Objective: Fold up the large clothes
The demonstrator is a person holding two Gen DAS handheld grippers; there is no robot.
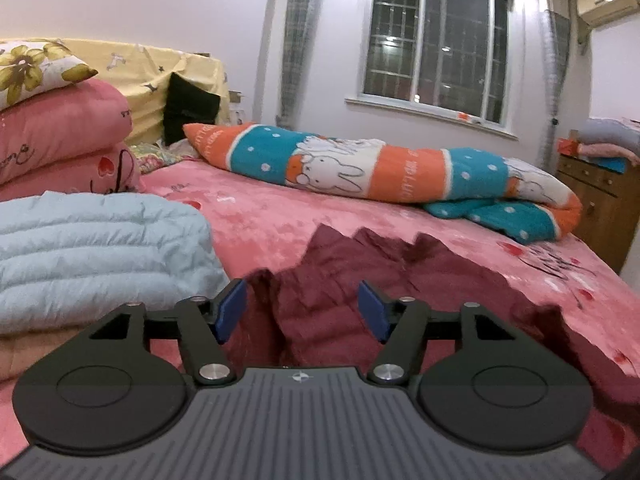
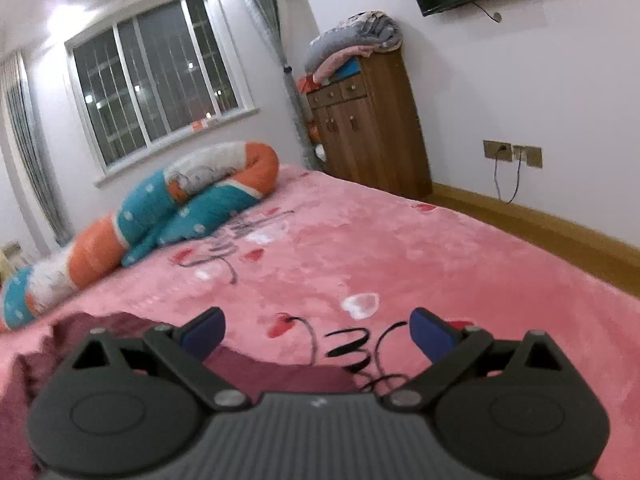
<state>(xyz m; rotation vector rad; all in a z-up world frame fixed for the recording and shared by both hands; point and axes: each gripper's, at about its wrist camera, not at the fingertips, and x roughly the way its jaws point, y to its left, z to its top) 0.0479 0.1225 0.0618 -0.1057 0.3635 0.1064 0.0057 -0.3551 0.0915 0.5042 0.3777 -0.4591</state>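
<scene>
Hovering above the near edge of the bed (image 2: 400, 240), both tools are empty: the left hand-held gripper (image 1: 302, 310) stands with its jaws wide apart, nothing pressed between its blue pads (image 1: 230, 310), and the right hand-held gripper (image 2: 316, 334) gapes wider, over bare pink blanket. The dark red garment (image 1: 340, 280) lies crumpled on the pink bedspread, just ahead of and below the left tool; its right edge barely reaches the right tool's left finger. Trouble could come from a grab at a random ridge: the cloth is bunched in peaks, so a pinch might catch several layers, or the plush blanket beneath, and drag everything askew. It looks thin, matte and heavily creased, with jagged far edges. A pale blue quilted jacket (image 1: 92, 248) lies left of it.
</scene>
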